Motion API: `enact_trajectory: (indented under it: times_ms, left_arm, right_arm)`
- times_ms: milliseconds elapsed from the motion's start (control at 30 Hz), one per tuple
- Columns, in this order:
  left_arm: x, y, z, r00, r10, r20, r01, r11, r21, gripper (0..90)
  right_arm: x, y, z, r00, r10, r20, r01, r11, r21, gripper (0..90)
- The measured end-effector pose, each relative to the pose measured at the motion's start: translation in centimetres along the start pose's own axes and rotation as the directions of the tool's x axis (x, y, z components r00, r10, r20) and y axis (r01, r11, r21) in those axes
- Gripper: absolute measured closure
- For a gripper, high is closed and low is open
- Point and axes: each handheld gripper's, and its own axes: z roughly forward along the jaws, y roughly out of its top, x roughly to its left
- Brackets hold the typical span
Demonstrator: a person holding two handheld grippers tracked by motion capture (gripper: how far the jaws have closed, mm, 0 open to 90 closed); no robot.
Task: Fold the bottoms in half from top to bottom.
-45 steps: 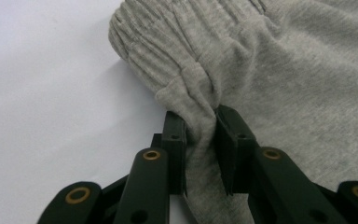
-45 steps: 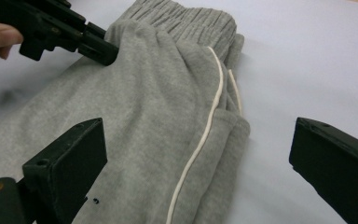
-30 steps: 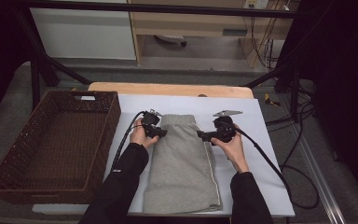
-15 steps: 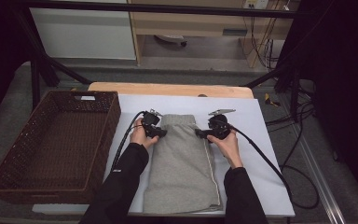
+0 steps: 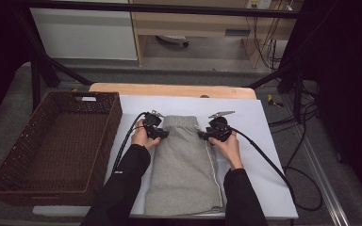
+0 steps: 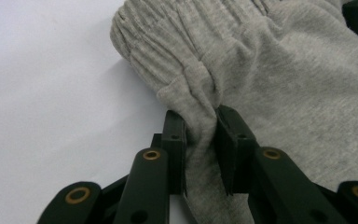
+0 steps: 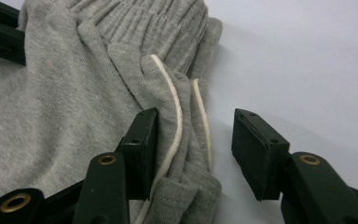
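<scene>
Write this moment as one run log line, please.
left gripper: shut on shorts | right gripper: closing, open around striped edge

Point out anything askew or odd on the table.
Nothing is damaged or spilled. The grey shorts lie flat, bunched only at the waistband corners: the left tool pinches a fold, and the right tool, jaws just closing, straddles the white-piped edge without clamping it. The basket sits square.

Dim, dark-edged high view; both gripper views bright, softly shadowed, sharp
</scene>
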Motion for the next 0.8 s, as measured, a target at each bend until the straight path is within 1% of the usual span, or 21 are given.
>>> enact_trajectory:
  times_ms: [133, 200, 333, 533, 567, 600, 633, 700, 800]
  left_arm:
    - [-0.04, 0.00, 0.02, 1.0000, -0.003, -0.001, 0.003, 1.0000, -0.003, 74.2]
    - [-0.01, 0.01, 0.00, 1.0000, 0.000, -0.001, 0.000, 1.0000, 0.000, 74.2]
    - [0.00, 0.02, 0.00, 1.0000, -0.003, 0.000, 0.003, 1.0000, 0.001, 74.2]
    - [0.06, 0.00, 0.01, 0.9999, -0.012, 0.006, 0.012, 0.9999, -0.004, 74.1]
    - [0.08, -0.01, 0.01, 0.9999, -0.015, 0.007, 0.015, 0.9999, -0.004, 74.1]
    - [0.09, -0.02, 0.00, 0.9999, -0.014, 0.008, 0.015, 0.9999, -0.005, 74.1]
    - [0.11, -0.03, -0.01, 0.9998, -0.015, 0.010, 0.015, 0.9999, -0.005, 74.1]
    - [0.14, -0.03, -0.02, 0.9998, -0.016, 0.012, 0.016, 0.9999, -0.004, 74.1]
    - [0.17, 0.00, -0.05, 0.9998, -0.017, 0.012, 0.017, 0.9998, 0.000, 74.2]
  right_arm:
    - [0.00, -0.06, 0.05, 1.0000, 0.003, -0.001, -0.003, 1.000, 0.008, 51.9]
    - [0.06, -0.07, 0.08, 1.0000, 0.007, 0.000, -0.007, 1.000, 0.009, 53.7]
    - [0.14, -0.12, 0.15, 0.9989, 0.038, -0.027, -0.037, 0.999, 0.023, 58.6]
    - [0.19, -0.11, 0.13, 0.9975, 0.059, -0.039, -0.057, 0.998, 0.037, 62.4]
    - [0.17, -0.10, 0.13, 0.9971, 0.062, -0.043, -0.060, 0.997, 0.038, 65.1]
    - [0.14, -0.08, 0.14, 0.9955, 0.075, -0.059, -0.072, 0.997, 0.042, 69.5]
    - [0.14, -0.06, 0.17, 0.9941, 0.083, -0.070, -0.080, 0.996, 0.046, 71.6]
    - [0.12, -0.04, 0.18, 0.9926, 0.092, -0.079, -0.088, 0.995, 0.050, 73.7]
    - [0.18, -0.02, 0.15, 0.9925, 0.090, -0.083, -0.086, 0.995, 0.048, 76.3]
